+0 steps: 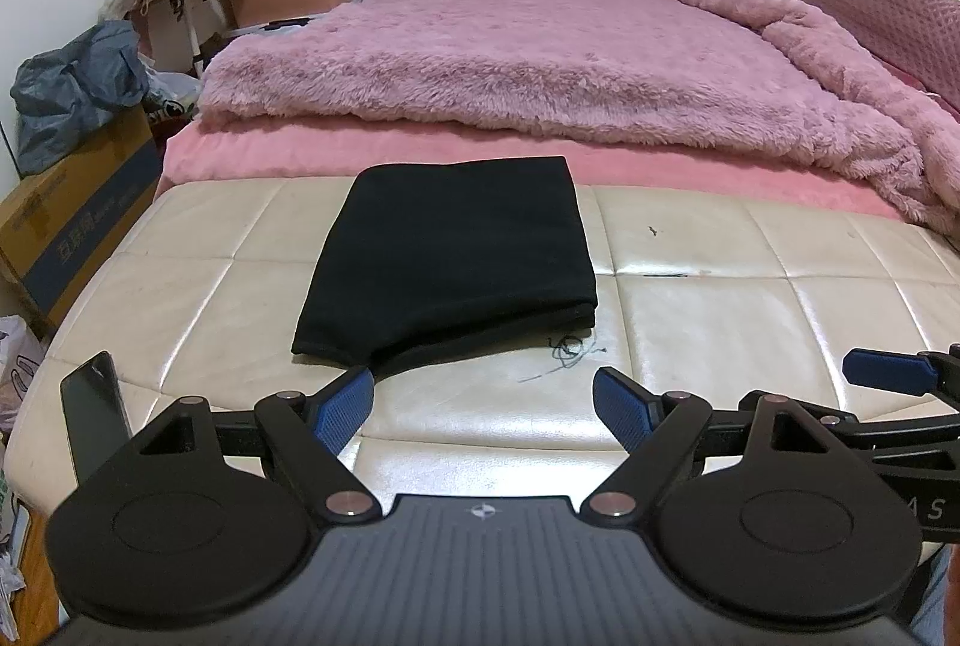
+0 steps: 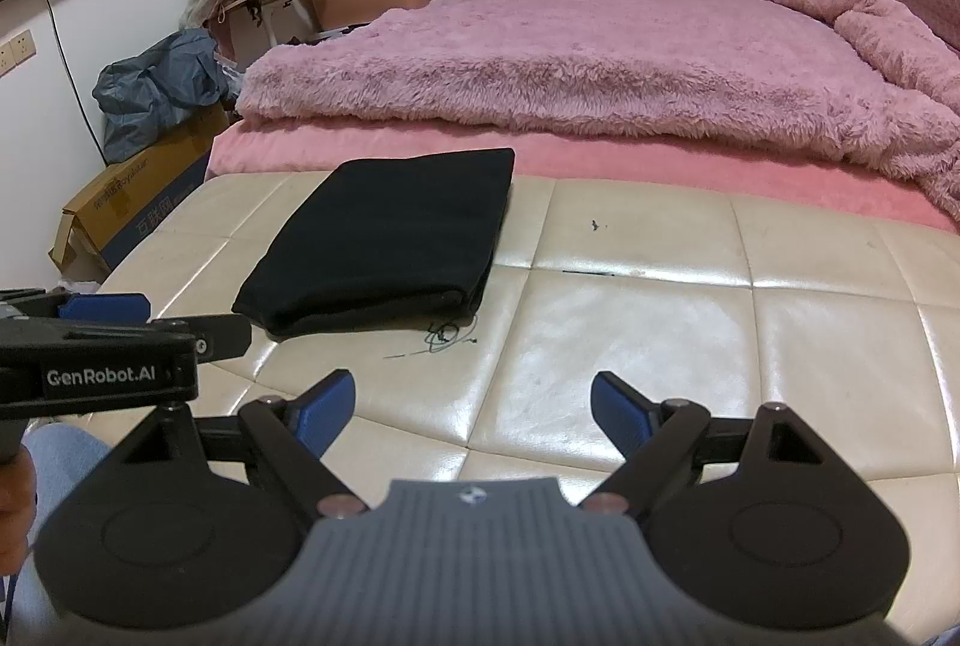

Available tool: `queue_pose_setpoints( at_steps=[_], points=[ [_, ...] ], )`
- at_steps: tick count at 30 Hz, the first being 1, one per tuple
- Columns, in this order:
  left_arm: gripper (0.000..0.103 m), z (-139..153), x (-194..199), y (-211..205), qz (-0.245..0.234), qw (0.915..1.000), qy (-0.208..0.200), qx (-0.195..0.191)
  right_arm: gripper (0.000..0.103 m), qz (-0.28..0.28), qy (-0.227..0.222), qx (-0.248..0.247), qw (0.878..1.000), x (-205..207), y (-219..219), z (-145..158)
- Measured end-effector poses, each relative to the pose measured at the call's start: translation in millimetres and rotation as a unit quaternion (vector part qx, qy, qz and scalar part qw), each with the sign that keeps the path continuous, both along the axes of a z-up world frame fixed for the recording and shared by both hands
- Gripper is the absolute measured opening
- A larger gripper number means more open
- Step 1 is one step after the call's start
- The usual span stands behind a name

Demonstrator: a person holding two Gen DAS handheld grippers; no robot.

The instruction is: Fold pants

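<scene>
Black fabric, the pants (image 1: 447, 262), lies folded into a compact, roughly rectangular packet on the cream quilted bench (image 1: 720, 322), in the centre of the left wrist view and left of centre in the right wrist view. Layered edges show along its near side, and the far edge sits close to the pink mattress edge (image 1: 660, 166) above it in the frame. Some dark loose thread (image 1: 570, 349) lies on the leather just beside the packet's lower right corner.

The left gripper (image 1: 483, 403) hangs at the bottom of its frame with its blue-padded fingers spread wide and nothing between them; one pad sits just below the packet's near edge, and whether it touches the cloth is unclear. The right gripper (image 2: 473, 403) is likewise wide apart and empty, apart from the fabric, lower right of it.

Judging by the tidy stacked shape and both tools free, the folding looks essentially finished. At most a small squaring of the uneven near-left corner seems left.
</scene>
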State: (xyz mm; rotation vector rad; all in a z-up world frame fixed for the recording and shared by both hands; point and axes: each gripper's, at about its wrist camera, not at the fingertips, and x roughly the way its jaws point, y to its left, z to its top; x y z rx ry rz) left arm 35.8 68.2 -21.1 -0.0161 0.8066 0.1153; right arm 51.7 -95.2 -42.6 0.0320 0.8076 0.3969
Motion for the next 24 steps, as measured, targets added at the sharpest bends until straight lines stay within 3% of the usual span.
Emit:
queue_pose_setpoints(
  at_steps=[24],
  points=[
    [0.096,-0.8,-0.9,-2.3,-0.002,1.0,0.001,-0.004,0.082,0.001,0.002,0.0,1.0,-0.4,-0.7,-1.8]
  ],
)
